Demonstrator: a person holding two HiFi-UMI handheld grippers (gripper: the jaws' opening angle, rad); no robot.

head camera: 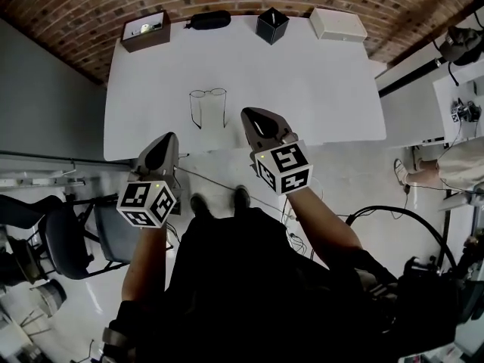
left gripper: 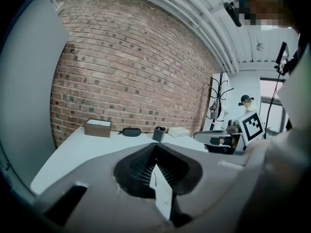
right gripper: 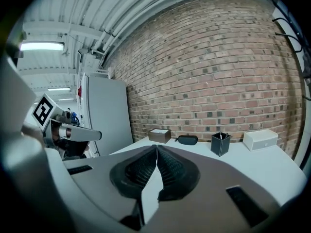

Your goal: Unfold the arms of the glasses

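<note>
Thin wire-framed glasses [head camera: 208, 104]: flat on the white rectangular table [head camera: 325, 89], left of centre. Lenses toward 12 o'clock, both arms swung out and running toward 6 o'clock. No gripper in contact with them.

Left gripper [head camera: 169, 137], grey with a black-and-white marker cube: at 7 o'clock from the glasses, over the table's near edge, tip aimed toward 12 o'clock. Jaws pressed together in the left gripper view [left gripper: 155, 148], ribbed pads meeting, nothing between them.

Right gripper [head camera: 247, 113], same grey build and cube: at 4 o'clock from the glasses, near the arm tips yet apart from them, tip also toward 12 o'clock. Jaws closed in the right gripper view [right gripper: 156, 147], pads flush, nothing caught there.

Along the table's far edge, seen from the glasses:
- at 11 o'clock, an open brown cardboard box [head camera: 145, 30];
- at 12 o'clock, a black oval glasses case [head camera: 209, 20];
- at 1 o'clock, a black square pen holder [head camera: 271, 25];
- at 2 o'clock, a flat white rectangular box [head camera: 337, 23].

Beyond that edge, a red brick wall [left gripper: 136, 72].

At 6 o'clock in the head view, a person in a black top [head camera: 242, 278], bare forearms reaching up to both grippers. At 8 o'clock, on the floor beside the table, a black office chair [head camera: 57, 240].
</note>
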